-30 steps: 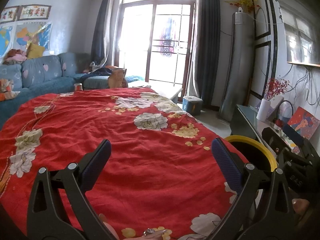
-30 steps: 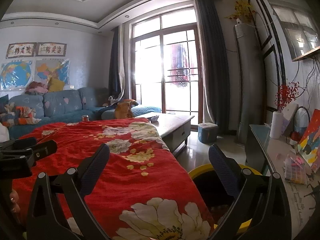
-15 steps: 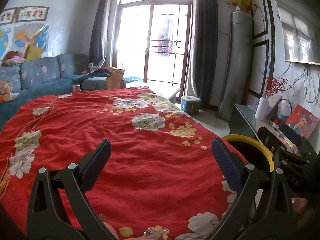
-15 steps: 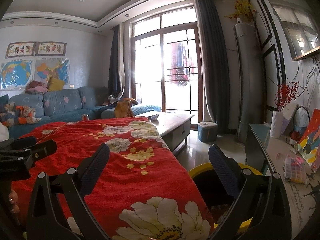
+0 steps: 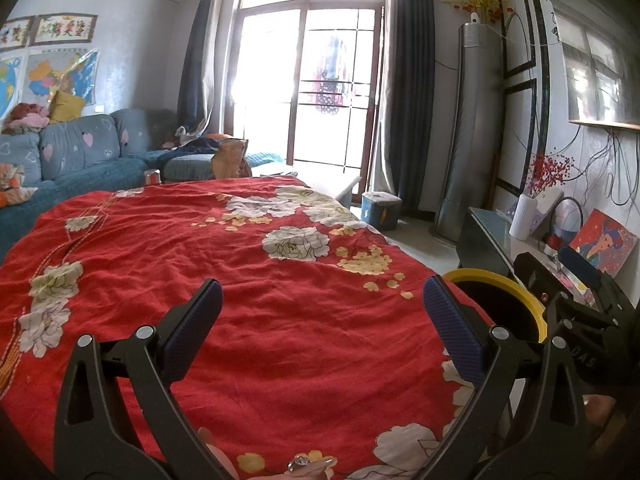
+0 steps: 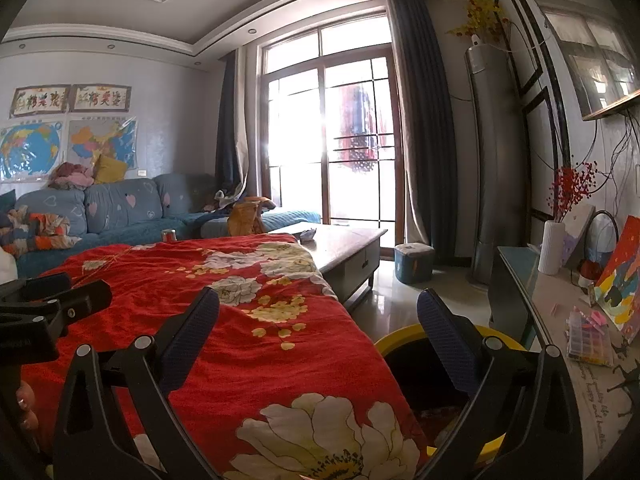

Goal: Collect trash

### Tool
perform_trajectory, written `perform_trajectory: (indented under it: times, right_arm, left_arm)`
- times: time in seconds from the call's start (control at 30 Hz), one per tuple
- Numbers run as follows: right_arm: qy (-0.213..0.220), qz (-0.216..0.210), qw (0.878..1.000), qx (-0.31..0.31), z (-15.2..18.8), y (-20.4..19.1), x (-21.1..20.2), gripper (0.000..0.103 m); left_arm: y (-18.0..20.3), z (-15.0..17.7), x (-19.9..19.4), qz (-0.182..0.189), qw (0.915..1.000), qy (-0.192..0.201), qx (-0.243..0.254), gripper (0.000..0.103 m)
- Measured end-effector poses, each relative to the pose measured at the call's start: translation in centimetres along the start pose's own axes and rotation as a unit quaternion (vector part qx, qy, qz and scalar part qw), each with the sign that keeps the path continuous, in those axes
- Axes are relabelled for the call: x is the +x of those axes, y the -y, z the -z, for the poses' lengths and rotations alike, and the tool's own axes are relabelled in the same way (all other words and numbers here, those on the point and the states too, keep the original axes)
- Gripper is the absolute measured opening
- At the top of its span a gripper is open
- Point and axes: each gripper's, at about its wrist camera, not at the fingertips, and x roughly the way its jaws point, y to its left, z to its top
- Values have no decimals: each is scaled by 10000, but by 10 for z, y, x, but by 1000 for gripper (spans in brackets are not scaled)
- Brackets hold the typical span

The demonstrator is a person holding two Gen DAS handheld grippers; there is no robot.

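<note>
A yellow-rimmed black trash bin stands on the floor at the right edge of a red flowered cloth; it also shows in the right wrist view, with some scraps at its bottom. My left gripper is open and empty above the cloth. My right gripper is open and empty over the cloth's right edge, its right finger above the bin. A small can stands at the cloth's far end. Crumpled paper lies on the coffee table.
A blue sofa runs along the left wall. A coffee table sits beyond the cloth, a blue stool near the glass door. A glass console with a vase and pictures lines the right wall.
The left wrist view has drifted slightly left and back; the bin and cloth sit about as before. Both grippers stay open and empty.
</note>
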Motion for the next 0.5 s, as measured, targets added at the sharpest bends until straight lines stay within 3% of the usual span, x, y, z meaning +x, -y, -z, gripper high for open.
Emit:
perform_trajectory:
  times: [0.5]
  right_arm:
    - [3, -3, 10000, 6, 0, 1, 0, 97]
  left_arm:
    - [-1, 3, 3, 9, 10000, -58, 27, 92]
